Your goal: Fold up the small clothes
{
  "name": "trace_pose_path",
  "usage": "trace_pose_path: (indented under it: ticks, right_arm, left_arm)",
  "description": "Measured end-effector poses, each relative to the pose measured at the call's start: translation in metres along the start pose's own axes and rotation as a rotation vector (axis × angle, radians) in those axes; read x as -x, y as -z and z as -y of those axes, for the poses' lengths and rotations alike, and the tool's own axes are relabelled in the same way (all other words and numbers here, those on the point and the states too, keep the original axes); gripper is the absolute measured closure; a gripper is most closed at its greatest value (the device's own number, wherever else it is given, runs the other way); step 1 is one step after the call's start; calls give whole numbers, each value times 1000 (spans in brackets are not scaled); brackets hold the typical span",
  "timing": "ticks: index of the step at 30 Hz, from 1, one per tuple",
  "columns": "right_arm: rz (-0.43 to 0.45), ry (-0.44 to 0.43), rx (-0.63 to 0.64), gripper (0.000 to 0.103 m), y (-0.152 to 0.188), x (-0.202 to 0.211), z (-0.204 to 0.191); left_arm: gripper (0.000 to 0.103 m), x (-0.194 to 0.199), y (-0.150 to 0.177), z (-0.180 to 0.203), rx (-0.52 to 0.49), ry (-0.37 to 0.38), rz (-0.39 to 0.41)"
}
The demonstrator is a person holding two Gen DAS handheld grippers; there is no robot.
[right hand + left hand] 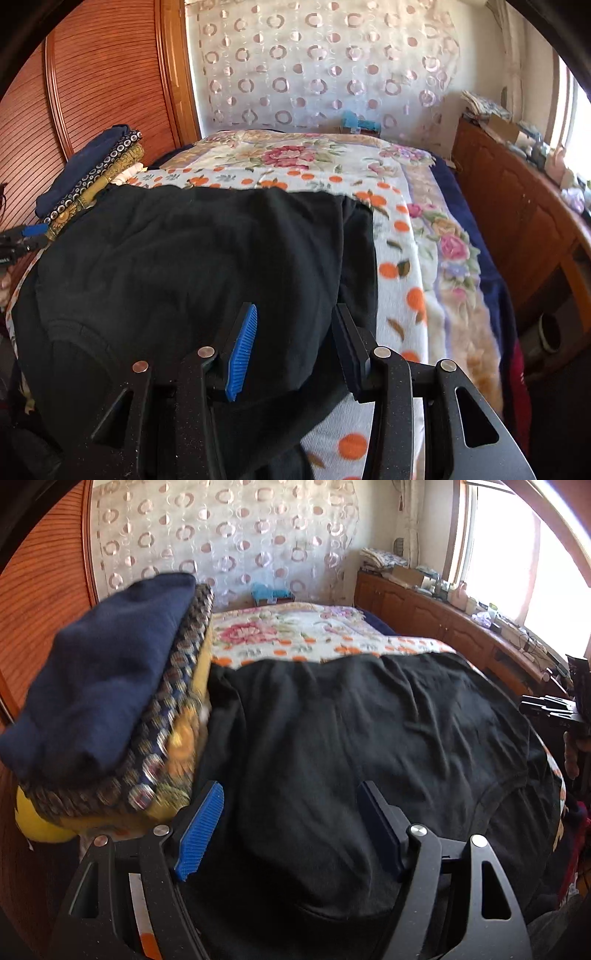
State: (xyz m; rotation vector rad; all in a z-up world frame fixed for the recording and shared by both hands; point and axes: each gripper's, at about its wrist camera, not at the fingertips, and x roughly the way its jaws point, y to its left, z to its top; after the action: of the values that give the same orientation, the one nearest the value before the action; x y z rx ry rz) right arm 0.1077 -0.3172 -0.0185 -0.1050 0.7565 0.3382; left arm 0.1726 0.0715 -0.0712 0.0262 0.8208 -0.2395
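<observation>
both claws sit low over a black shirt (332, 720) that lies spread flat on the bed. left claw (291, 827) has its two blue pads (199, 830) wide apart, with the black cloth showing between them and nothing pinched. right claw (295, 350) has its pads apart too, a bit less wide, and nothing is held between them. it hangs over the right side of the shirt, where one side of the cloth is folded in and the edge meets the blanket.

the black shirt covers the near part of the bed, from side to side. its neck hole is at the near end, close to the claws. the cloth has small wrinkles.

just left of the shirt is a pile of folded clothes (110, 686). a dark blue one is on top, a dotted one is under it, and yellow ones are at the bottom. the pile touches the left edge of the shirt.

under it all is a flower blanket (424, 258) with orange dots. behind the bed hangs a curtain with rings (314, 66). on the right is a long wood cabinet (424, 616) with small stuff on top, under a bright window (517, 561). on the left is a brown wood wall (92, 81).
</observation>
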Motion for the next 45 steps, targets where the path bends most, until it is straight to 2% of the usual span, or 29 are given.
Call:
trace_pose_path:
  ticks: [3,8,13,15,18,21,28,31,32,33,35,36,38,40,45]
  right_arm:
    - [-7,-14,-33,59,14,-6,0]
    - [-42,-8,-76,59,18,-21,5]
    - [-45,16,-50,58,8,-29,-6]
    - [-39,16,-42,52,10,-28,-10]
    - [-40,37,-10,51,14,-34,-18]
    - [-37,37,-11,51,16,-34,-20]
    - [-28,25,-26,51,22,-39,-17]
    - [-15,-4,-9,51,21,-36,-18]
    - [-13,0,-4,52,21,-35,-18]
    - [-13,-8,-4,62,21,-34,-19]
    - [-17,-17,1,72,21,-34,-21]
    - [-22,-15,12,82,20,-35,-23]
    - [-38,-3,37,95,19,-37,-26]
    - [-27,-17,39,97,15,-33,-23]
    - [66,-38,30,98,2,0,-21]
  left_arm:
    - [28,-12,11,1,25,9,-36]
    - [28,-14,23,1,41,13,-58]
    - [27,-14,26,4,37,11,-63]
    - [27,-14,27,8,21,-7,-67]
    - [27,-13,28,9,10,-27,-70]
    - [28,-8,30,5,42,0,-62]
    - [59,1,35,-1,77,49,-52]
    - [66,1,33,-3,84,64,-59]
    - [67,0,32,-2,81,60,-63]
    - [69,0,31,-1,77,57,-63]
    - [84,0,29,2,74,58,-59]
    - [88,0,29,2,72,58,-56]
    - [94,4,27,4,71,58,-42]
    - [95,12,23,6,71,57,-18]
    - [95,45,9,10,70,75,55]
